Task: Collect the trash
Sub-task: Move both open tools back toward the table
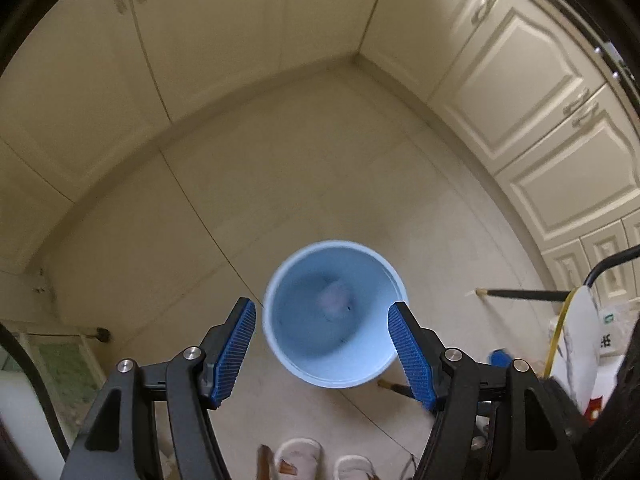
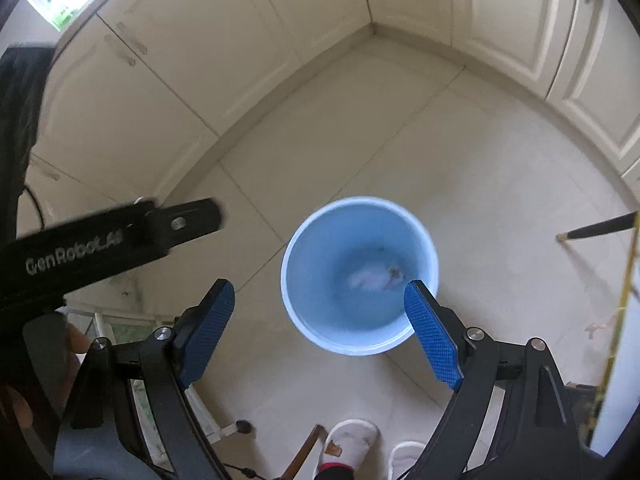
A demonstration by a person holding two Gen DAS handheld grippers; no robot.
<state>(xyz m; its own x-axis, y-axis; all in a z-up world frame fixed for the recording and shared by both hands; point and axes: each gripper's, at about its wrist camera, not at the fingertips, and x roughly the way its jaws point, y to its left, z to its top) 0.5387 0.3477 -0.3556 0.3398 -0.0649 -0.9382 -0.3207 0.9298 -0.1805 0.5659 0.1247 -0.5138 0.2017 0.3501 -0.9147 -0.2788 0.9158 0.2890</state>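
1. the blue bin (image 1: 334, 314) stands on the floor (image 1: 320, 152), in the lower middle of the left wrist view. its round mouth faces up at the camera.
2. in the right wrist view the blue bin sits in the middle of the frame, a bit to the right.
3. a pale crumpled bit of trash (image 2: 374, 276) lies at the bottom of the bin. it is blurry, so i cannot tell what it is.
4. the left tongs (image 1: 322, 312) are wide open and hold nothing. the bin's mouth shows right between the two blue pads (image 1: 236, 354).
5. the right tongs (image 2: 320, 290) are wide open too and hold nothing. the bin shows between them, closer to the right pad.
6. both tongs hang above the bin and look down into it. neither one touches it.
7. the left tongs look more in line with the bin than the right ones, so i think the left is the nearer one, but only by a little.
8. the bin is round, so it has no long side to line up with.
9. i see no other trash on the bare floor near the bin.
10. white slippers (image 2: 350, 446) show at the bottom edge of the right wrist view, just below the bin.
11. cream cupboards (image 1: 520, 92) fill the top of both views, well apart from the bin.
12. i think the next trash must be found away from here.
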